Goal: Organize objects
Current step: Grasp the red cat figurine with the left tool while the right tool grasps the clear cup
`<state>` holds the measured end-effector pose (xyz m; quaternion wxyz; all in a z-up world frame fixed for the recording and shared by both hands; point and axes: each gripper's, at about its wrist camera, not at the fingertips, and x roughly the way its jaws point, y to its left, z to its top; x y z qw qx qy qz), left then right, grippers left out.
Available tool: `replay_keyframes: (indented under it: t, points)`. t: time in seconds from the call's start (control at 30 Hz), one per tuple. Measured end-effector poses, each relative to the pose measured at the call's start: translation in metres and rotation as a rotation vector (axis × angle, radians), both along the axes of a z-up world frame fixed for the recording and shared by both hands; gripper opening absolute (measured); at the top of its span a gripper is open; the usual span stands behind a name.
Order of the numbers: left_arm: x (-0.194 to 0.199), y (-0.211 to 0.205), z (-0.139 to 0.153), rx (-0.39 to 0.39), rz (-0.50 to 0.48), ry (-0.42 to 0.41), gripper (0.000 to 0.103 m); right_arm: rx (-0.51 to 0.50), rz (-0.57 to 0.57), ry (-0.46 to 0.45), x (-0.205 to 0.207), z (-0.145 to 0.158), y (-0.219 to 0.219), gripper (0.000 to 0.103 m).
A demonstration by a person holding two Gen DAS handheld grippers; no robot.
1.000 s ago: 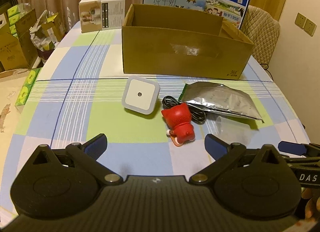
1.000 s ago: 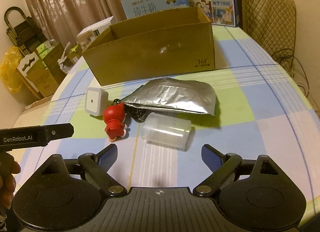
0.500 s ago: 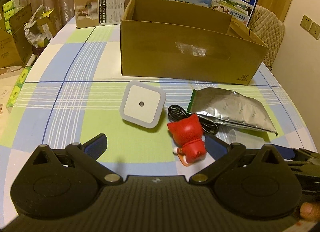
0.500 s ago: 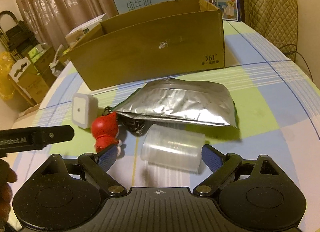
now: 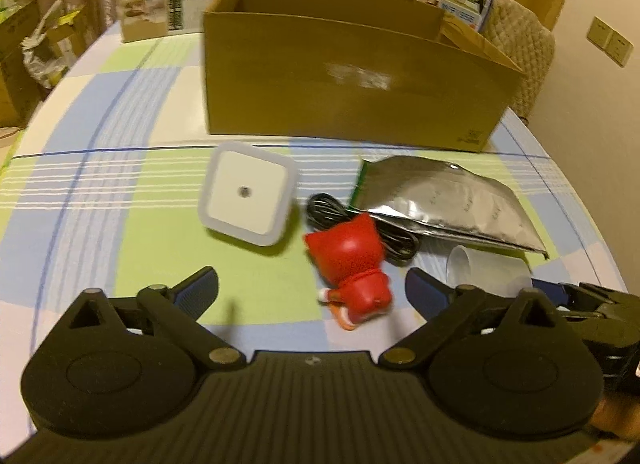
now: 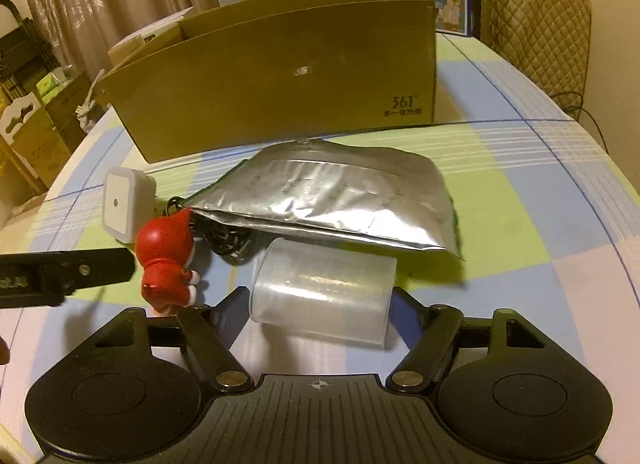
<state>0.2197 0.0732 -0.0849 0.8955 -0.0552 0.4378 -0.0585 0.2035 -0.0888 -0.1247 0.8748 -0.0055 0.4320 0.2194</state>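
Right gripper (image 6: 320,304): your fingers stand wide apart on either side of the clear plastic cup (image 6: 322,298) — they bracket it, and I cannot tell whether either pad touches yet. Nothing is gripped.
Clear plastic cup: it lies on its side straight ahead of your right gripper, mouth toward your left finger, so the fingers face its two ends rather than its round wall. I judge that a squeeze there could crush or pop the thin cup.
Left gripper (image 5: 312,288): open wide and empty. The red cat figurine (image 5: 352,264) lies between your fingers, nearer the right one — a sensible line-up for taking it next.
Night light (image 5: 248,193): the white square unit sits ahead of your left gripper, left of the figurine, apart from it.
Black cable (image 5: 360,219): coiled just beyond the figurine, partly tucked under the foil pouch (image 6: 328,195). I expect it to drag if the pouch is lifted first.
Foil pouch: it lies flat just past the cup, its near edge close to the cup's wall.
Cardboard box (image 6: 280,75): open-topped, farther ahead of both grippers, beyond all the loose items — likely the place they belong. Its inside is hidden from here.
Tablecloth (image 6: 540,203): everything loose rests on the checked cloth.
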Motion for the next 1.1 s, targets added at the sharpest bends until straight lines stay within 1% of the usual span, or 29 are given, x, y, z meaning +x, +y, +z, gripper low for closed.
replay_keyframes:
  t: [0.1,0.13,0.23,0.3,0.4,0.57,0.63,0.67,0.73,0.77,0.87,1.1]
  points:
    - [0.003,-0.008,-0.004,-0.005,-0.021,0.001,0.088,-0.027,0.007,-0.013,-0.004,0.001,-0.009,0.071]
    - [0.005,-0.01,-0.005,-0.003,-0.024,0.001,0.088,-0.035,0.006,-0.016,-0.005,0.001,-0.012,0.071]
    - [0.009,-0.015,-0.01,-0.002,-0.026,0.004,0.081,-0.036,-0.007,-0.015,-0.006,0.001,-0.021,0.071]
    - [0.013,-0.019,-0.012,-0.004,-0.032,0.005,0.071,-0.029,-0.013,-0.01,-0.006,0.001,-0.023,0.071]
    - [0.017,-0.027,-0.015,0.009,-0.046,-0.007,0.064,-0.025,-0.014,-0.011,-0.006,0.001,-0.025,0.071]
    - [0.021,-0.039,-0.021,0.046,-0.066,-0.004,0.057,-0.016,-0.014,-0.008,-0.007,0.0,-0.027,0.071]
    - [0.021,-0.039,-0.022,0.057,-0.057,-0.006,0.049,-0.013,-0.016,-0.006,-0.006,0.0,-0.027,0.071]
    - [0.02,-0.038,-0.023,0.06,-0.05,-0.006,0.043,-0.012,-0.018,-0.005,-0.006,0.001,-0.028,0.071]
    - [0.02,-0.036,-0.023,0.05,-0.045,-0.001,0.042,-0.008,-0.021,-0.004,-0.006,0.002,-0.029,0.071]
    - [0.019,-0.036,-0.022,0.048,-0.04,0.001,0.039,-0.006,-0.022,-0.005,-0.006,0.003,-0.029,0.071]
    - [0.016,-0.036,-0.02,0.049,-0.044,0.013,0.039,0.002,-0.014,-0.014,-0.007,0.006,-0.028,0.071]
    - [-0.005,-0.032,-0.02,0.043,-0.039,0.015,0.039,0.008,-0.003,-0.028,-0.015,0.012,-0.029,0.071]
